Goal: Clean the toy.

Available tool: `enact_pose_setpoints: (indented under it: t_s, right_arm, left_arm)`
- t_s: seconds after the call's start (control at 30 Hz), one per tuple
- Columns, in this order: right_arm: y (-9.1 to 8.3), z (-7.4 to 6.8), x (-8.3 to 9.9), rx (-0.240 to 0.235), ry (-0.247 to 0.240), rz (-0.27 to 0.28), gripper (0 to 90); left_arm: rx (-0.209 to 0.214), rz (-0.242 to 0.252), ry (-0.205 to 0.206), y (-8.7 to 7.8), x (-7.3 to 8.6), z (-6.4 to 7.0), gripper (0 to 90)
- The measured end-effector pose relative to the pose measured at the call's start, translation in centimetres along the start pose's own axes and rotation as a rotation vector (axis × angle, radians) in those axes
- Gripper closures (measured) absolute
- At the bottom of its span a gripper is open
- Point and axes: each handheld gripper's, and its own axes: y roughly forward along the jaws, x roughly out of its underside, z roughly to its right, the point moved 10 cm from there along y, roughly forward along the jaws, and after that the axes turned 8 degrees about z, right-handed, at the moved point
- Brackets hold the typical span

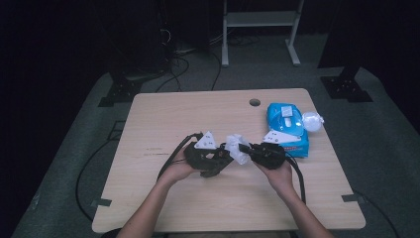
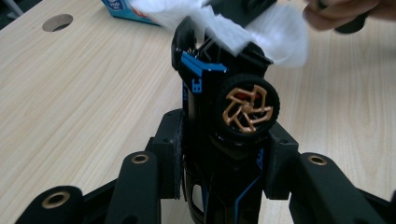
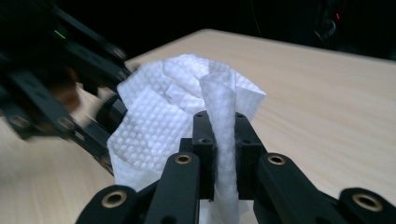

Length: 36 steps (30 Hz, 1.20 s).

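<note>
Wiping is underway: left gripper (image 2: 224, 154) clamps the toy car (image 2: 224, 116); right gripper (image 3: 219, 140), at its 3 o'clock, pinches the wipe (image 3: 187, 107) against it.

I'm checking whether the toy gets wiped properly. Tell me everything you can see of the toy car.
The toy car is black with blue trim, looks plastic, and has a black tyre on a gold spoked rim. The left gripper clamps its body between both jaws and holds it on end, off the table. The white wipe, held by the right gripper, lies draped over its far end.
</note>
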Motion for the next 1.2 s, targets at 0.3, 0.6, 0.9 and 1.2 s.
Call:
enact_pose_setpoints:
  t_s: [0.3, 0.6, 0.9, 1.2]
  right_arm:
    - [-0.2, -3.0, -2.7, -0.066, -0.043, 0.075, 82.0]
    - [-0.1, -2.6, -2.4, -0.044, -0.065, 0.053, 81.9]
    - [0.3, -4.2, -2.9, -0.084, -0.063, 0.061, 81.9]
    - [-0.3, -1.3, -1.4, -0.004, -0.031, 0.042, 82.0]
  left_arm:
    - [0.010, 0.019, -0.001, 0.6, -0.4, 0.7, 57.7]
    - [0.005, 0.007, 0.003, 0.7, -0.2, 0.6, 57.7]
    - [0.013, 0.021, 0.003, 1.0, -0.5, 1.0, 57.8]
    - [0.001, 0.018, 0.000, 0.4, -0.2, 0.3, 57.8]
